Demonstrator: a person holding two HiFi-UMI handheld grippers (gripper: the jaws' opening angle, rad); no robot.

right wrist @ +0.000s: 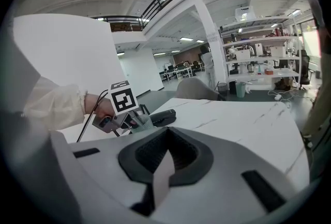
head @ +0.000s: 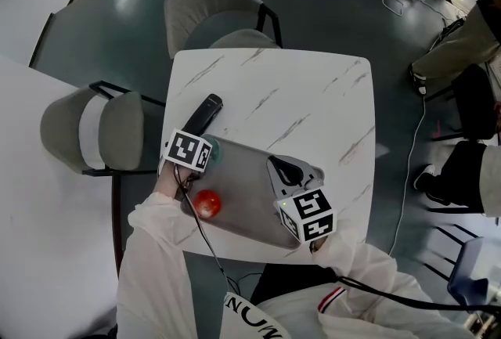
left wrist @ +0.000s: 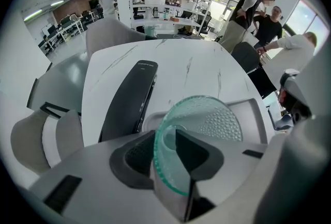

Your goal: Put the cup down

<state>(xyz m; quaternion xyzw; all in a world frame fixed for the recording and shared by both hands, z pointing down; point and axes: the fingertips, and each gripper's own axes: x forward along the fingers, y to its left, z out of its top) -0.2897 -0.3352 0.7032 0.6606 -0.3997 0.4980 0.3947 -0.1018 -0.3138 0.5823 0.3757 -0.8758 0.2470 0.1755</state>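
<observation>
Left gripper view is showing left gripper point(left wrist: 163, 137) jaws standing apart astride the rim of the cup point(left wrist: 207, 119), which is sitting at the 10 o'clock corner of the tray point(head: 250, 196); it's looking like light, stiff, slick, breakable glass, so pinch the rim; right gripper point(right wrist: 164, 158) jaws are sitting together, empty.

Right gripper point(right wrist: 165, 148) fingers together, empty — left gripper point(right wrist: 132, 122) beyond, at white table point(right wrist: 248, 119)
</observation>
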